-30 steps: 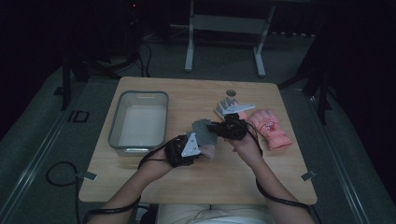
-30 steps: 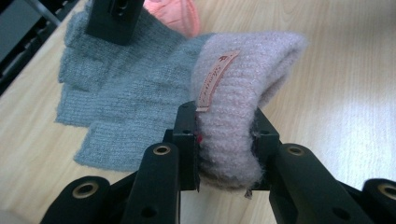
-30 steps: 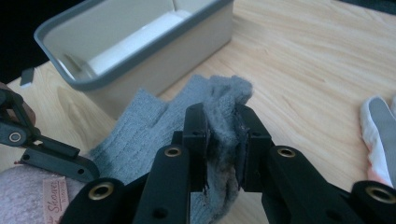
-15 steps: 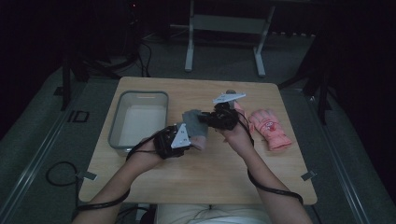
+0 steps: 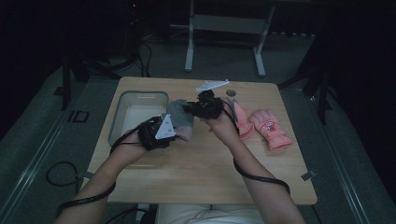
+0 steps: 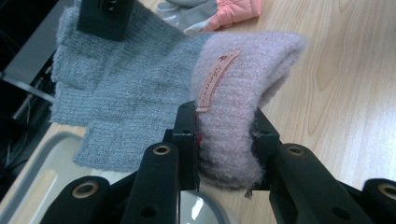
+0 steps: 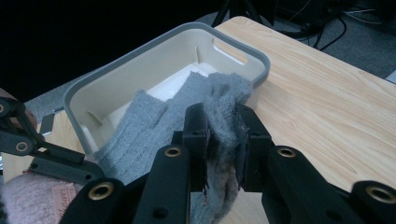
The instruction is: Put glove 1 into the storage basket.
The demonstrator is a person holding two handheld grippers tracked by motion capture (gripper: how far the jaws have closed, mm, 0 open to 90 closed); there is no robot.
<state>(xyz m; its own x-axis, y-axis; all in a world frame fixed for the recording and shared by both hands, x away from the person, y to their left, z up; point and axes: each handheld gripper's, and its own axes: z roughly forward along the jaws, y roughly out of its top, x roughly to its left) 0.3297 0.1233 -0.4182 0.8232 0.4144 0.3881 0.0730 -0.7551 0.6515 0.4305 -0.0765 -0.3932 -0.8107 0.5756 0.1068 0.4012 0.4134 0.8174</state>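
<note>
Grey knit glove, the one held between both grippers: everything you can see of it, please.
The grey knit glove is soft ribbed wool by the look, with a fuzzy pale pink cuff bearing a small pinkish sewn label. The left gripper is shut on the cuff, and the right gripper is shut on the grey finger end. It hangs stretched between them above the wooden table, next to the grey bin. The fingers lie flat and limp, none filled.
</note>
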